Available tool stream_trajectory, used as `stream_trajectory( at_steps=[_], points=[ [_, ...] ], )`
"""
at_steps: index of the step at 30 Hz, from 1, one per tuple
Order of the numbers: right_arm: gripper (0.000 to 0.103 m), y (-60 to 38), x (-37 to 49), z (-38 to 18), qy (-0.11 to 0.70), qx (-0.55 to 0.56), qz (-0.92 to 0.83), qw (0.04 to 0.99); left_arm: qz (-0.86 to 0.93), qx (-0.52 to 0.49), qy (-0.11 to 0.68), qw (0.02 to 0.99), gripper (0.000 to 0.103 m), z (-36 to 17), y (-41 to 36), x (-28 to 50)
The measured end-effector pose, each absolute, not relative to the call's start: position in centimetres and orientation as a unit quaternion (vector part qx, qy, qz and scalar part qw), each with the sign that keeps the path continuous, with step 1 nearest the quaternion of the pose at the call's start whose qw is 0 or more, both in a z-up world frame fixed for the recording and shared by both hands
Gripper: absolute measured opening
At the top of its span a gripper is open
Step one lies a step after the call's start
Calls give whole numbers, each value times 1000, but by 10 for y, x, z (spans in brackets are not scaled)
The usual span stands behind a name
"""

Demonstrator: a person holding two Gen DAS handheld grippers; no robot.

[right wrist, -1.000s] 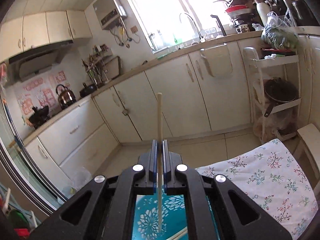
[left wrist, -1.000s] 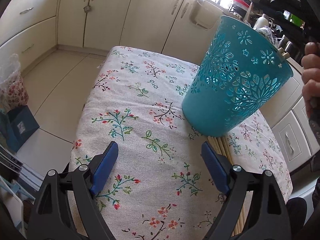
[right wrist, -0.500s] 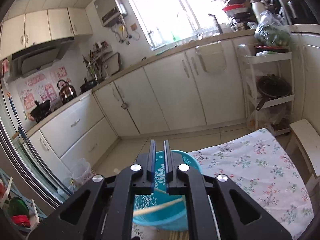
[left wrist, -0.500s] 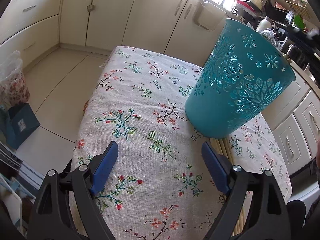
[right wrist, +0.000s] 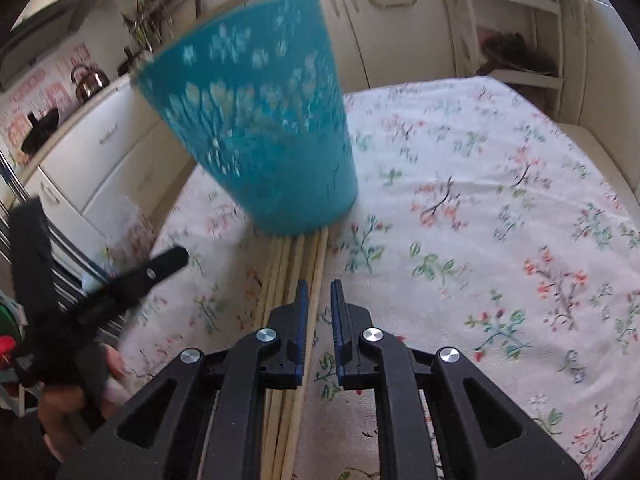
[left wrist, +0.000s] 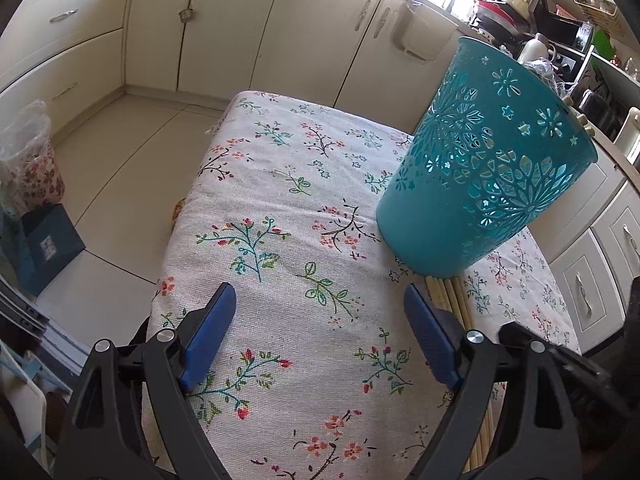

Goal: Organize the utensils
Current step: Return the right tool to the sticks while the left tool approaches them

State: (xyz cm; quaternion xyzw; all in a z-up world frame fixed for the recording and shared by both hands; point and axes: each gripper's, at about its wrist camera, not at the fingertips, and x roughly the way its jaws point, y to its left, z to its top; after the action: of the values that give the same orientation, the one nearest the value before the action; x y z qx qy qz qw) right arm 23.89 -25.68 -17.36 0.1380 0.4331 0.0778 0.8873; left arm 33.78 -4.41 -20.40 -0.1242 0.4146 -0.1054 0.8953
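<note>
A teal cut-out basket stands on the flowered tablecloth. Tips of chopsticks show above its far rim. A bundle of pale wooden chopsticks lies on the cloth against the basket's foot. My left gripper hovers wide open over bare cloth, its right finger beside the bundle. My right gripper hangs low over the near end of the bundle, jaws a narrow gap apart with only cloth showing between them. One chopstick runs under its left finger.
Cream kitchen cabinets ring the table, and tiled floor lies to the left. A cluttered counter stands behind the basket. In the right wrist view the left gripper and the hand holding it sit at the left.
The right gripper let go of the upright chopstick over the basket, then dropped down in front of it to the bundle on the cloth. The left gripper stayed put.
</note>
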Motion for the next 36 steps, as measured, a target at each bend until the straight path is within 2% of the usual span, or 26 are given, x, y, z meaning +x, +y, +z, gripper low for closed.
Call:
stream_trajectory(
  at_steps=[11,12,16,23,36],
  points=[
    [12,-239,257,-183,455,83,69,884,-106,-121,416,895,83,-205,-47,338],
    [7,-242,254,-186,459,78,68,882,-106,-121,416,895,83,-204,-47,337],
    [7,-250,247,-187,469,67,64,879,-109,-114,417,895,83,-204,-51,337],
    [7,-270,234,-189,464,110,65,877,-173,-43,443,879,85,-200,-98,323],
    [8,-275,233,-189,460,137,78,874,-119,44,462,878,85,-208,-133,325]
  ],
)
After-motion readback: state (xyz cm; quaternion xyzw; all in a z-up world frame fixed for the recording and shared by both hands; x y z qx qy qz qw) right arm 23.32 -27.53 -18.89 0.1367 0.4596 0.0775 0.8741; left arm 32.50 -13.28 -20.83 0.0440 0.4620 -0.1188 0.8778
